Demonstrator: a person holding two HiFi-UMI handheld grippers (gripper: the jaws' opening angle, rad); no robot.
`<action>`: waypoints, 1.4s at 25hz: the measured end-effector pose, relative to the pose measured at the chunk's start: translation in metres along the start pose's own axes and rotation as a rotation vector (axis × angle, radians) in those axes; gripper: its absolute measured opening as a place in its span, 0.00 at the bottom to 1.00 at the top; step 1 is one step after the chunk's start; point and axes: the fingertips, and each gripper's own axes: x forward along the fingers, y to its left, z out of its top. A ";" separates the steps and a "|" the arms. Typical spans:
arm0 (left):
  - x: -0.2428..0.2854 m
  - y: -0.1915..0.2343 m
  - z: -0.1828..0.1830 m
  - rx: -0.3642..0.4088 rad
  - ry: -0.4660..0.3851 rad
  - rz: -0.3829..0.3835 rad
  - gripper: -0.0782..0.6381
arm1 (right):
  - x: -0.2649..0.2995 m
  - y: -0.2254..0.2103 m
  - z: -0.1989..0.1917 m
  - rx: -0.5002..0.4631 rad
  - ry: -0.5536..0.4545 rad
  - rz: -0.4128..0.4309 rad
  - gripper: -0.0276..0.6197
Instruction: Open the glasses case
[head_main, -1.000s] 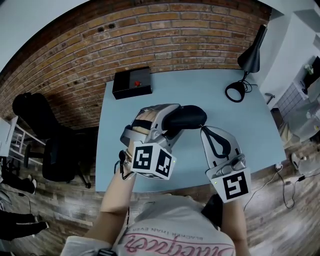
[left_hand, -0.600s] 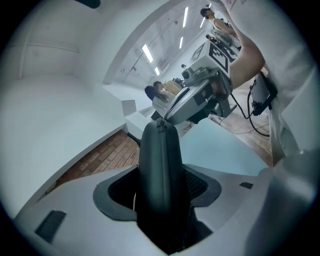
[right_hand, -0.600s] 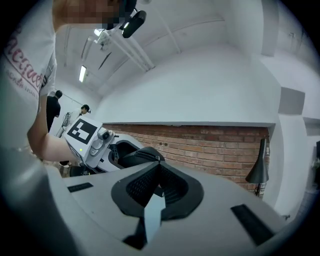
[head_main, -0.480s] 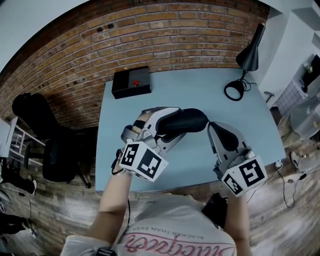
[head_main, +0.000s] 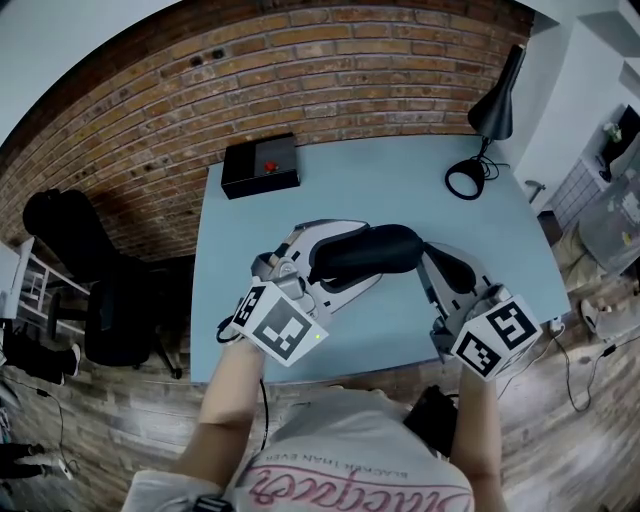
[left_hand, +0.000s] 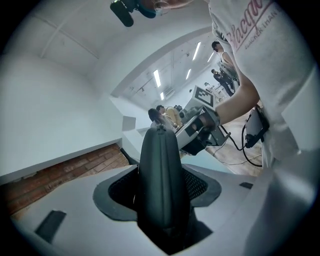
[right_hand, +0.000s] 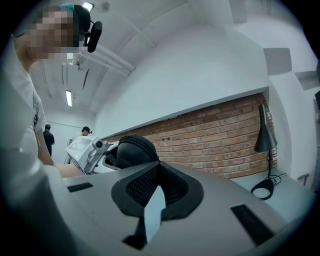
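Head view, case: the glasses case (head_main: 375, 250) is in the air above the blue table (head_main: 300, 190), about level between your two hands.
Head view, left gripper: your left gripper (head_main: 340, 258) clamps the case across its body.
Head view, right gripper: your right gripper (head_main: 427, 250) has its tips at the other end of the case.
Left gripper view, jaws: they stand wide, with the case (left_hand: 160, 185) pressed between the pads. The zipper line runs up the middle to a small tab (left_hand: 158, 126) at the far end.
Right gripper view, jaws: they are fully together, with the tips right at the round end of the case (right_hand: 132, 150). I cannot tell whether the tab is pinched between them.
Step in hand: it looks like catching the tab to start the zipper.
How to do it well: hold the case firmly with the left gripper. Make sure the right tips really have the tab. Then pull along the zipper line, around the curve, not away from the case.
Case, contents: it is zipped shut, so the inside is hidden.
Black box (head_main: 260, 168), contents: it sits closed at the far edge of the table, and nothing inside shows.
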 end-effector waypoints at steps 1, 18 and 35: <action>-0.001 0.000 0.001 -0.004 -0.009 -0.001 0.48 | 0.000 0.000 -0.001 0.003 0.004 0.001 0.07; 0.026 -0.001 -0.035 -0.071 0.236 0.054 0.55 | 0.014 0.012 0.003 -0.346 0.072 -0.254 0.07; 0.037 -0.029 -0.056 0.072 0.431 -0.147 0.58 | 0.027 0.032 -0.043 -0.694 0.298 -0.159 0.07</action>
